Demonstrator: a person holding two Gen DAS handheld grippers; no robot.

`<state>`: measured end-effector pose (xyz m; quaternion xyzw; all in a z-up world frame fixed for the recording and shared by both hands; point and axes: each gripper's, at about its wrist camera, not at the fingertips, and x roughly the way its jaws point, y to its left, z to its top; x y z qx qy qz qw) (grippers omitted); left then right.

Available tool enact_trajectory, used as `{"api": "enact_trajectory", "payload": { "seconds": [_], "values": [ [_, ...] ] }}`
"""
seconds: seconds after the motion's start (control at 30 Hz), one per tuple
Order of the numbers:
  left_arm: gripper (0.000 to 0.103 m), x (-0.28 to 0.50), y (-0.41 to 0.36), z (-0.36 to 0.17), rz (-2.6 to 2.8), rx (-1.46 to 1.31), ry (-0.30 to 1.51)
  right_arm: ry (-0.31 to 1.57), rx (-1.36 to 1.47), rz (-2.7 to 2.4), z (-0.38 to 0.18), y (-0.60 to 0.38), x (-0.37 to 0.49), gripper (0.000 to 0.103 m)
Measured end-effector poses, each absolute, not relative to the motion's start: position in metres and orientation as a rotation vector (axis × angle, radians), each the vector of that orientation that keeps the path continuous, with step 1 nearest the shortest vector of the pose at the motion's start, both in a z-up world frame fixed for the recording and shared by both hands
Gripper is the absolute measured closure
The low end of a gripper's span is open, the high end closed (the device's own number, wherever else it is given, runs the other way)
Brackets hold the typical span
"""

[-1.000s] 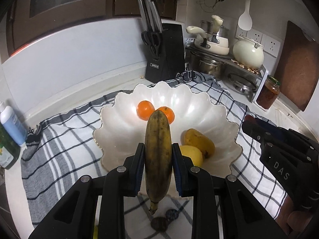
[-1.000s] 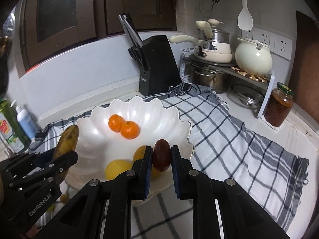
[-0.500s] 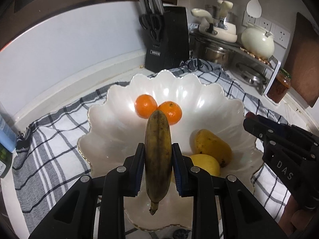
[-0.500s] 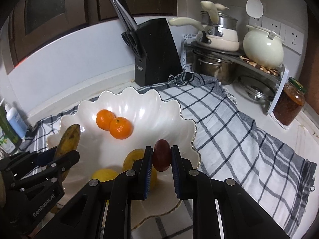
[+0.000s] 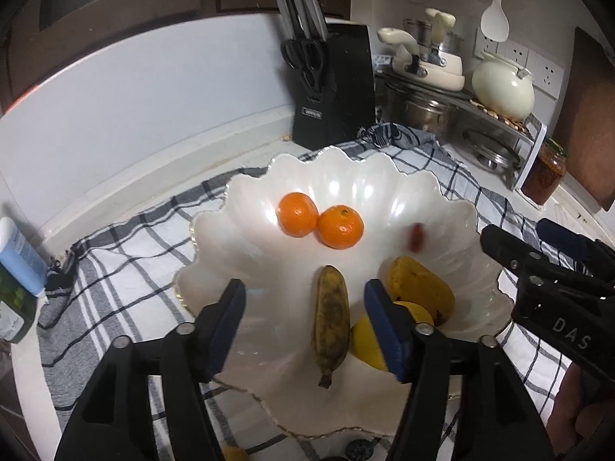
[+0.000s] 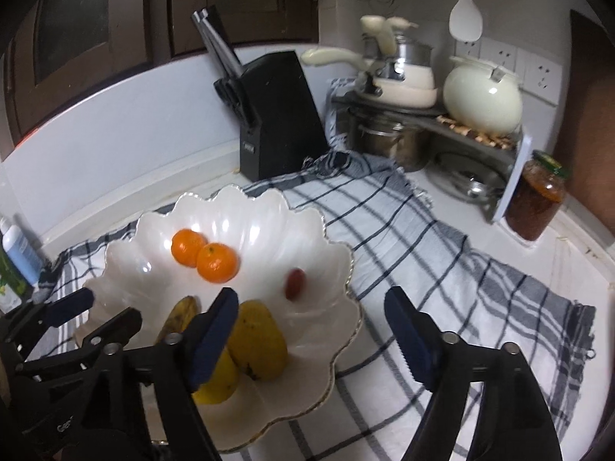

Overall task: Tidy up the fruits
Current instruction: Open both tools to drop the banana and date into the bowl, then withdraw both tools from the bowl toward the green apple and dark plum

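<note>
A white scalloped bowl (image 5: 246, 207) (image 6: 127, 253) sits on a checked cloth. In it lie two oranges (image 5: 340, 226) (image 6: 215, 262), a spotted banana (image 5: 330, 317) (image 6: 178, 317), two yellow mangoes (image 5: 419, 288) (image 6: 261, 340) and a small dark red fruit (image 5: 417, 236) (image 6: 295, 284), which looks blurred. My left gripper (image 5: 303, 322) is open, its jaws on either side of the banana. My right gripper (image 6: 311, 336) is open and empty over the bowl's right rim; it also shows in the left wrist view (image 5: 538, 269).
A black knife block (image 5: 332, 84) (image 6: 276, 115) stands behind the bowl. A rack with pots and a cream kettle (image 6: 482, 100) is at the back right, with a jar (image 6: 534, 199) beside it. Bottles (image 5: 19, 257) stand at the left edge.
Both grippers opened. The banana dropped from the left gripper into the bowl, and the dark red fruit dropped from the right gripper into the bowl.
</note>
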<state>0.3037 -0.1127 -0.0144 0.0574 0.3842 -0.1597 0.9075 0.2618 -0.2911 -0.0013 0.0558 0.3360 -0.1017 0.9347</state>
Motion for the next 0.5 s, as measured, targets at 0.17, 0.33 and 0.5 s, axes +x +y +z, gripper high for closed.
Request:
{"api": "enact_trajectory", "payload": {
  "seconds": [0.17,0.33,0.5],
  "values": [
    [0.022,0.296,-0.104,0.001,-0.315,0.107,0.764,0.658,0.113,-0.206,0.015,-0.286,0.251,0.022],
    [0.020,0.283,-0.096,0.018,-0.295,0.108,0.730,0.625,0.118,-0.197,0.030,-0.279,0.237,0.022],
    [0.017,0.269,-0.087,0.031,-0.281,0.106,0.706,0.602,0.119,-0.190,0.041,-0.272,0.223,0.022]
  ]
}}
